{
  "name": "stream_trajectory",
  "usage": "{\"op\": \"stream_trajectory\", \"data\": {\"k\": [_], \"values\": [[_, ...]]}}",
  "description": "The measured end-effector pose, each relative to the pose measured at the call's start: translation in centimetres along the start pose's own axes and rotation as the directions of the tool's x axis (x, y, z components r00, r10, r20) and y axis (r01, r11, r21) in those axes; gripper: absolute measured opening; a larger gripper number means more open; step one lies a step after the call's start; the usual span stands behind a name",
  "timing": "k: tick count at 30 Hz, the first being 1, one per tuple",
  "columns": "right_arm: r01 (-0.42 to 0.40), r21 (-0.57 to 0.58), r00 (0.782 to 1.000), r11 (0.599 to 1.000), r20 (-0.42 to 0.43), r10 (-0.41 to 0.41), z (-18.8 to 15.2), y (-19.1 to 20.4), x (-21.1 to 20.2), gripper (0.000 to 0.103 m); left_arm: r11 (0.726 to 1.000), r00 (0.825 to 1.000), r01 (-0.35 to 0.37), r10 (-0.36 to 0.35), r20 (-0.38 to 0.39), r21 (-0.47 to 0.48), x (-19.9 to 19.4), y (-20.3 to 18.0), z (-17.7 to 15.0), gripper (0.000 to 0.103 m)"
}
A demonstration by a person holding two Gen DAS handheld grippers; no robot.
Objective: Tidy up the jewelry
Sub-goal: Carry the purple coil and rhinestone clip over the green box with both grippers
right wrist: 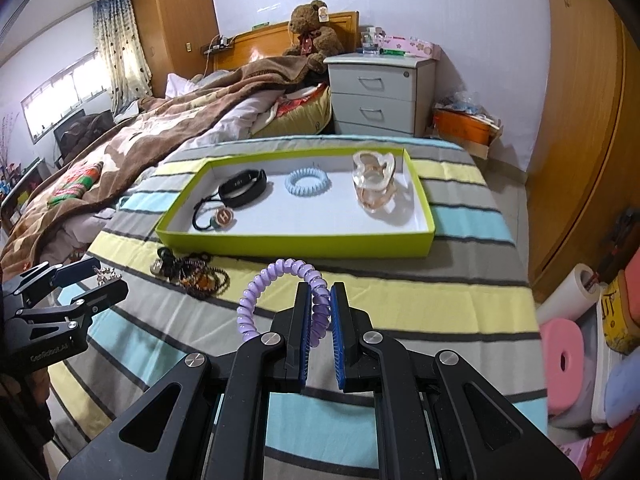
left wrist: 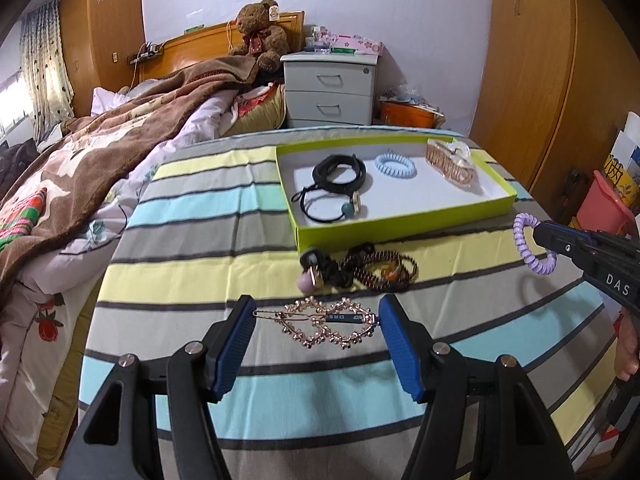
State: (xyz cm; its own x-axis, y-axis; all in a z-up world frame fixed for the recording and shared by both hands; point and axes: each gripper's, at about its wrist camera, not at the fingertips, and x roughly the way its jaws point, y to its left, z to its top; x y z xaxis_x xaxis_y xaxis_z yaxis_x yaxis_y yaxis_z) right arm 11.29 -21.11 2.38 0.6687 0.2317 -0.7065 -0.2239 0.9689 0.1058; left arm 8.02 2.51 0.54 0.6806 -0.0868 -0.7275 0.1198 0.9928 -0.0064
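1. Left wrist view: the left gripper [left wrist: 316, 322] holds a gold hair clip [left wrist: 330, 322] end to end between its blue pads, above the striped tabletop [left wrist: 192, 264].
2. Beyond the clip lies a heap of dark hair ties [left wrist: 360, 268], just in front of the green tray [left wrist: 400, 226].
3. Inside the tray sit a black band [left wrist: 340, 174], a black tie with a charm [left wrist: 328, 208], a blue coil tie [left wrist: 396, 165] and a rose-gold claw clip [left wrist: 450, 162].
4. At the right, the right gripper [left wrist: 538, 236] carries a purple coil tie [left wrist: 528, 246] in the air, near the tray's right corner.
5. Right wrist view: the right gripper [right wrist: 321, 300] is clenched on the purple coil tie [right wrist: 276, 280], whose loop arches up and to the left.
6. The tray [right wrist: 296, 246] lies just beyond; the heap of ties [right wrist: 192, 274] is at its near left corner.
7. The left gripper [right wrist: 94, 280] shows at the left edge, with the clip [right wrist: 105, 273] between its fingers.
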Motion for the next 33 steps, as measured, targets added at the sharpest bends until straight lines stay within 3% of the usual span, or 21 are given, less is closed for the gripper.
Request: {"op": "stream_trajectory", "data": {"k": [19, 33], "values": [[-0.003, -0.046, 0.999, 0.999, 0.047, 0.005, 6.6, -0.3, 1.1, 0.010, 0.999, 0.998, 0.031, -0.030, 0.061, -0.013, 0.5, -0.1, 5.3, 0.066], [-0.062, -0.061, 0.996, 0.996, -0.064, 0.058, 11.8, -0.1, 8.4, 0.010, 0.997, 0.996, 0.080, -0.080, 0.037, -0.015, 3.7, -1.8, 7.3, 0.066]]}}
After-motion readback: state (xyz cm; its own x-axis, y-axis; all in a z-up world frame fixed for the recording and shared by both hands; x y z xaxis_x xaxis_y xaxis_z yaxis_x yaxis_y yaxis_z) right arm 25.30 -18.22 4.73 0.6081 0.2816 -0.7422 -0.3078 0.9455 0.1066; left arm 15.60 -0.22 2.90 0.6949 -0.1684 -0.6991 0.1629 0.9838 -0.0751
